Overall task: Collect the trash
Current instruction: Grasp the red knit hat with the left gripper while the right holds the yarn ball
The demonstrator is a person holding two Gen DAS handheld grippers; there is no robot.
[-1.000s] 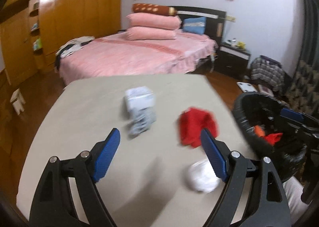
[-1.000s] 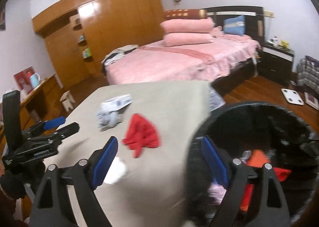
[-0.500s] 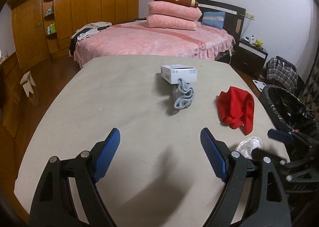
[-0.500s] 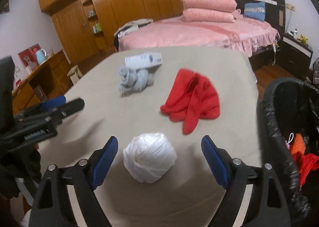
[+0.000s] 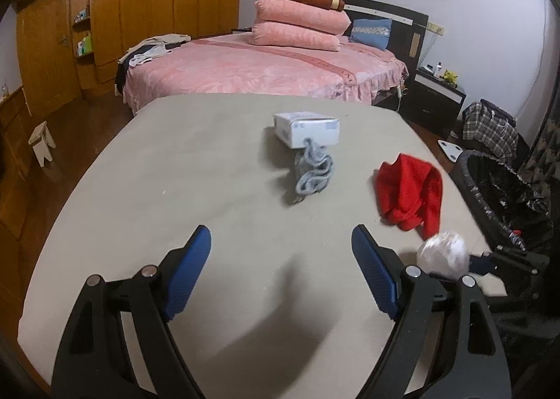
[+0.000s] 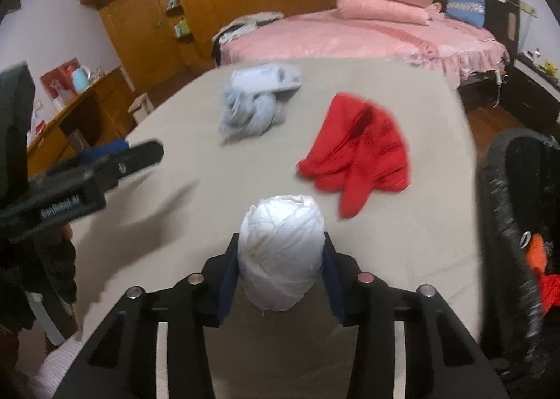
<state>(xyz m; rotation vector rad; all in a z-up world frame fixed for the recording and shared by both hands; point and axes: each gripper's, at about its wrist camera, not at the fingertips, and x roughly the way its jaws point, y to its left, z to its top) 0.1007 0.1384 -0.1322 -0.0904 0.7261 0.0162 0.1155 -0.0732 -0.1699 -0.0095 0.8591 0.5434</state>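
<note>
Left wrist view. The left gripper [image 5: 281,260] hangs over the near part of the beige table [image 5: 182,161], its blue pads wide apart with nothing between them. Beyond it on the table lie a white box [image 5: 308,128], a grey bundle of cloth [image 5: 314,173] touching the box's near side, and a red cloth [image 5: 410,189] to the right of the bundle, apart from it. At the table's right edge a white ball of crumpled wrapping [image 5: 443,254] sits just below the red cloth, with the tip of the right gripper [image 5: 490,257] against its far side. A bin lined with a black bag [image 5: 504,196] stands off the table's right edge. A pink bed [image 5: 280,73] with stacked pillows fills the background.

Right wrist view. The right gripper [image 6: 280,252] has its jaws closing, and both pads already press the sides of the white ball of crumpled wrapping [image 6: 280,252], which stands on the table [image 6: 196,196] between them. The red cloth [image 6: 360,150] lies just beyond the ball, to the right. The grey bundle [image 6: 246,112] and the white box [image 6: 267,77] lie farther off, to the left. The left gripper [image 6: 115,157] reaches in from the left edge, above the table; its jaw state cannot be read here. The bin [image 6: 507,210] stands at the right edge, with orange and red scraps [image 6: 540,269] inside.
</note>
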